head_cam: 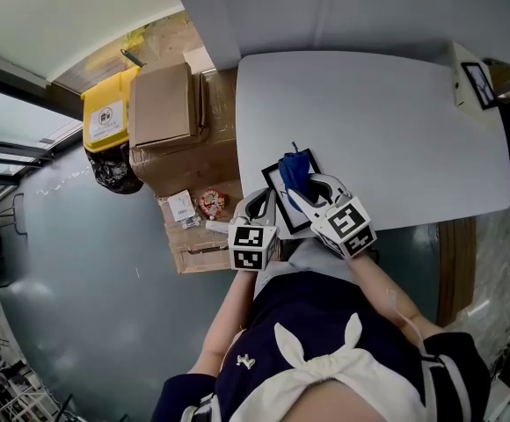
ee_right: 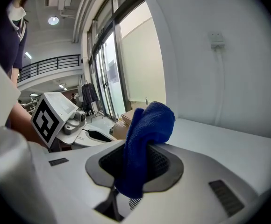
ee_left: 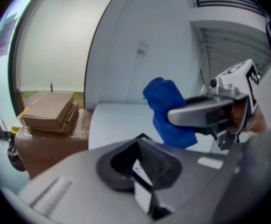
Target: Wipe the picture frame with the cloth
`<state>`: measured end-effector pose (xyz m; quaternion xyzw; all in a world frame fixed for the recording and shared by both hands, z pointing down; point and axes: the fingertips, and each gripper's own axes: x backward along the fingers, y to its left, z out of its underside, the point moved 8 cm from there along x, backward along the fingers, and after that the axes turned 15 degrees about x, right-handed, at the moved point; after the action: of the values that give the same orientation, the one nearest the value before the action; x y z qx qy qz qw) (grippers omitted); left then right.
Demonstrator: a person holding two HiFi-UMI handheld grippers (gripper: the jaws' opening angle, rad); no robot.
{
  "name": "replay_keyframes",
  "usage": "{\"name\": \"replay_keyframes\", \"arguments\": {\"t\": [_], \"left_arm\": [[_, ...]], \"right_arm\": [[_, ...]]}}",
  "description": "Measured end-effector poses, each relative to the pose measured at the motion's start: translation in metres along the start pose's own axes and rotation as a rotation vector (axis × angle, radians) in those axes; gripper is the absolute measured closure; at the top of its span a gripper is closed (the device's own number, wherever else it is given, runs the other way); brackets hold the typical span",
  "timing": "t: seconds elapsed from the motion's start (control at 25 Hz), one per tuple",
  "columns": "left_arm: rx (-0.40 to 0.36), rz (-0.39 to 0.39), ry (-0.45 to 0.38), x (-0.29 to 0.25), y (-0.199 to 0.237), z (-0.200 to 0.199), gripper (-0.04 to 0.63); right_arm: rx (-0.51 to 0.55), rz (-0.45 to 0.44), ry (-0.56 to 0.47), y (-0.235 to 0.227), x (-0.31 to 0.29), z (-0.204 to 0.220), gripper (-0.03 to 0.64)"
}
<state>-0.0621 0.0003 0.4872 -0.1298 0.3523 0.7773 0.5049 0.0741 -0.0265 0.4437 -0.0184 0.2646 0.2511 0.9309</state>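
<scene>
A black picture frame (head_cam: 274,183) with a white middle sits at the near edge of the white table (head_cam: 378,121). My left gripper (head_cam: 259,204) is shut on the frame's near-left edge; in the left gripper view a black and white frame edge (ee_left: 142,190) runs between the closed jaws. My right gripper (head_cam: 314,189) is shut on a blue cloth (head_cam: 294,170), bunched over the frame's right part. The cloth (ee_right: 145,139) rises out of the right jaws (ee_right: 135,169) and droops forward. From the left gripper view the cloth (ee_left: 168,111) hangs from the right gripper (ee_left: 202,111).
Cardboard boxes (head_cam: 163,104) and a yellow bin (head_cam: 105,117) stand on the floor left of the table, with small packets (head_cam: 211,202) on a flat box. A small framed stand (head_cam: 479,82) sits at the table's far right corner. A white wall runs behind the table.
</scene>
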Motion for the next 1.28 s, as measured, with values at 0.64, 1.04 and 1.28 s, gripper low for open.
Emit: {"name": "replay_keyframes", "arguments": {"t": [0.64, 1.04, 1.28], "left_arm": [[0.024, -0.018, 0.119, -0.033, 0.022, 0.025, 0.595], [0.035, -0.023, 0.173, -0.046, 0.03, 0.039, 0.595], [0.058, -0.015, 0.192, -0.054, 0.029, 0.046, 0.595]], "right_arm": [[-0.036, -0.107, 0.071, -0.007, -0.049, 0.026, 0.525], [-0.028, -0.146, 0.122, -0.009, -0.071, 0.042, 0.525], [0.01, -0.164, 0.167, -0.01, -0.088, 0.054, 0.525]]}}
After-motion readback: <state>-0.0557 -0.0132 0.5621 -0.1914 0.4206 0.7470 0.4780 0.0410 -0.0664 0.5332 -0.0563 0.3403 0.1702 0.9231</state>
